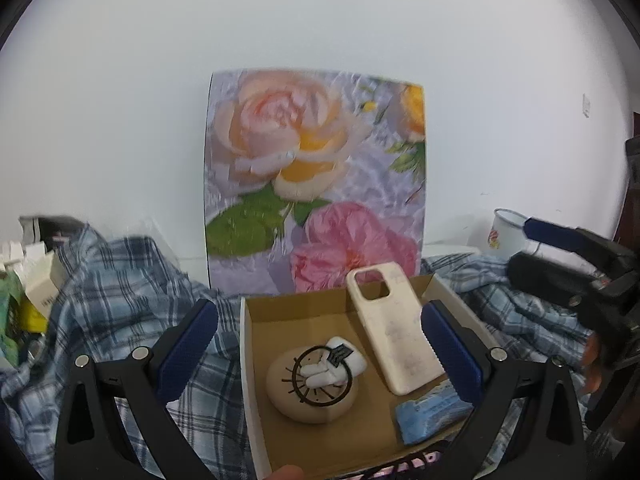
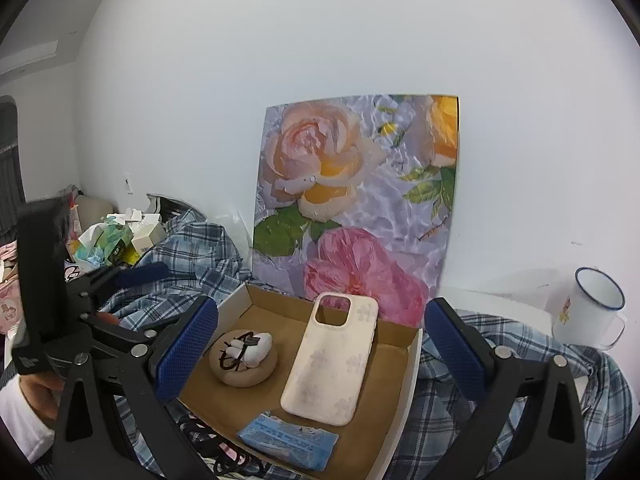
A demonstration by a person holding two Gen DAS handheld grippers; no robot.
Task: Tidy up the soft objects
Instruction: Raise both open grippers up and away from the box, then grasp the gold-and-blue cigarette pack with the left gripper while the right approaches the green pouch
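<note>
Both grippers point(image 1: 318, 354) point(image 2: 322, 350) hover spread-jawed over the box point(image 2: 404, 376).

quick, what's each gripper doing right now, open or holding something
Left gripper: open, holding nothing, over the box.
Right gripper: open, holding nothing.
</note>
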